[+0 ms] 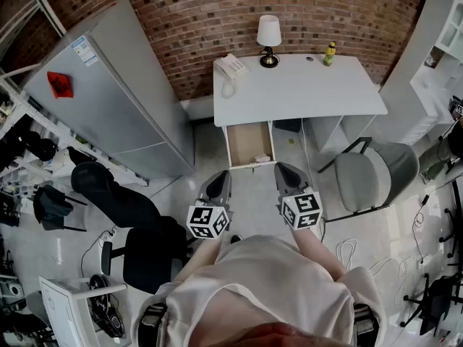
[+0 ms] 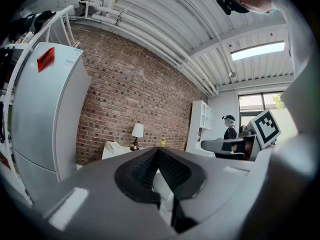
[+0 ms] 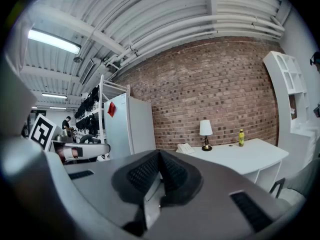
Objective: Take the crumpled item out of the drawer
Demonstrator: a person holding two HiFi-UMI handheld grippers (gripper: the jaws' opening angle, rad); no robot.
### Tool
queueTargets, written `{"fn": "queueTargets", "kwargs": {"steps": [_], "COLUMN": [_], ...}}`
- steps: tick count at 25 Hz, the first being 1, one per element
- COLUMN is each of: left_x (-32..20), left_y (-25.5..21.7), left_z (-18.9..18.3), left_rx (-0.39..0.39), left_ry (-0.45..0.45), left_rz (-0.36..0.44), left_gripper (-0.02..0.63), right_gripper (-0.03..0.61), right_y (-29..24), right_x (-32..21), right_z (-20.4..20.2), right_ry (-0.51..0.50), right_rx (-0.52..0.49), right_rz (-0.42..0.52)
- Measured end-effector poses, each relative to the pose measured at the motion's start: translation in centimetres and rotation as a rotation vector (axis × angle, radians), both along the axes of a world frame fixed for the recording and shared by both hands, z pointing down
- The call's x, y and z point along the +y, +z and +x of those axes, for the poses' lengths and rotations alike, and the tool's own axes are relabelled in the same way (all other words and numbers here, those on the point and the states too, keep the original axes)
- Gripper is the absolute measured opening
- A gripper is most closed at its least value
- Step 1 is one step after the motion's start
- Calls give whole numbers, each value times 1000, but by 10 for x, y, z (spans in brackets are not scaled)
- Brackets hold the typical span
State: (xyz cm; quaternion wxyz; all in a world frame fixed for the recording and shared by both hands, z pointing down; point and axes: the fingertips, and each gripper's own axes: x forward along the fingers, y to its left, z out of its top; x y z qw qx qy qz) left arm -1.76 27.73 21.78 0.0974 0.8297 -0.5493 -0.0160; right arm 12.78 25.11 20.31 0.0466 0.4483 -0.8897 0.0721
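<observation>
The person stands facing a white desk (image 1: pixel 304 92) at twelve o'clock, set against the brick wall, well apart from it across open floor. Its drawer (image 1: pixel 249 144) is pulled out towards them, presumably so the inside can be reached from the front. The crumpled item should be in there. From the head view I see only a pale tan interior, and I cannot make out any crumpled item in it. Neither gripper view looks down into the drawer.

The left gripper (image 1: pixel 223 176) and the right gripper (image 1: pixel 281 168) are held side by side at waist height, pointing roughly level at the desk. That looks like a carrying posture for the approach, not a reach. In each gripper's own view the ribbed pads meet at the tip with nothing between them, so both tools are closed and empty.

A lamp (image 1: pixel 268 38), a telephone (image 1: pixel 230 69) and a yellow bottle (image 1: pixel 330 53) sit along the far edge of the desktop, clear of the drawer. A refrigerator (image 1: pixel 108 100) stands at ten o'clock and a grey chair (image 1: pixel 372 176) at three, leaving a lane straight ahead.

I judge the task barely begun: the next move calls for stepping closer, tipping one gripper down and opening it.
</observation>
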Motion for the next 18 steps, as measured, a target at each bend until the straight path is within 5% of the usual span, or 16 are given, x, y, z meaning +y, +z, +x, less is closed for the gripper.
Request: {"fn": "queueTargets", "kwargs": {"steps": [18], "left_x": [-14], "left_y": [5], "left_z": [-39], "left_rx": [12], "left_ry": [72], "left_rz": [-10], "left_gripper": [9], "right_gripper": [6], "right_y": [2], "right_x": [-6], "right_z": [-41], "right_ry": [79], "right_rx": [2], "right_rz": [9]}}
